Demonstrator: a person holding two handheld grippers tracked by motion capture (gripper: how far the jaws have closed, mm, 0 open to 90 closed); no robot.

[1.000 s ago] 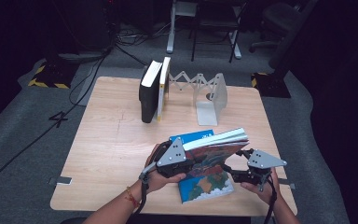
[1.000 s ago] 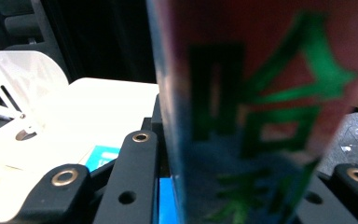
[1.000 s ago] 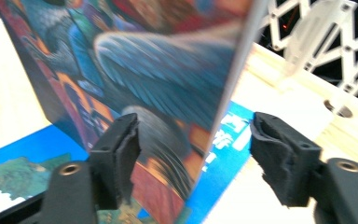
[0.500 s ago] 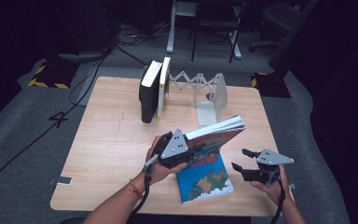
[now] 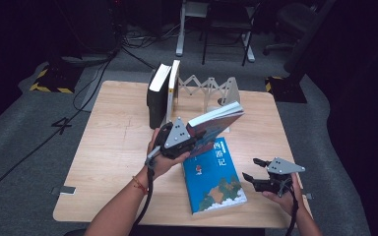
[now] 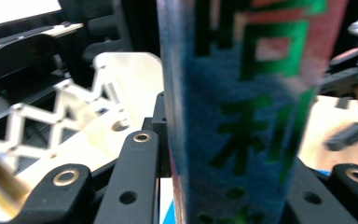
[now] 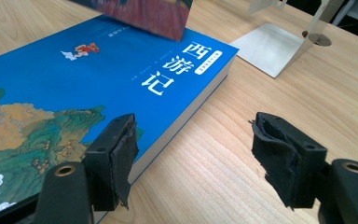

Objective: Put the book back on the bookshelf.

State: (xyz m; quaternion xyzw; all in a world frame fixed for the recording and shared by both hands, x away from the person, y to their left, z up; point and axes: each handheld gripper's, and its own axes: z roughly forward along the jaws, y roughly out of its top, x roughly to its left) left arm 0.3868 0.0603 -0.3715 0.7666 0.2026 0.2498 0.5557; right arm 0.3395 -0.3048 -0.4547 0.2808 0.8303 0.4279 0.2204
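Note:
My left gripper (image 5: 193, 141) is shut on the spine end of a thick book (image 5: 217, 118) with a red and blue cover, which it holds tilted above the table. In the left gripper view that spine (image 6: 242, 116), with green lettering, stands between the jaws of the left gripper (image 6: 223, 196). A blue book (image 5: 211, 177) with white characters lies flat near the front edge. Just to its right my right gripper (image 5: 251, 168) stands open. Its pads (image 7: 121, 154) frame bare wood beside the blue book (image 7: 74, 93), and the right gripper (image 7: 198, 154) holds nothing.
At the back, a white expanding book rack (image 5: 209, 88) holds two upright books (image 5: 158, 96) at its left end. Its metal end plate (image 7: 270, 49) lies on the wood past the blue book. Table edges run close in front and to the right.
My left gripper has lifted the thick book off the blue one and carried it up and away, tilting it steeper. The right gripper has drawn back slightly to the right and sunk lower.

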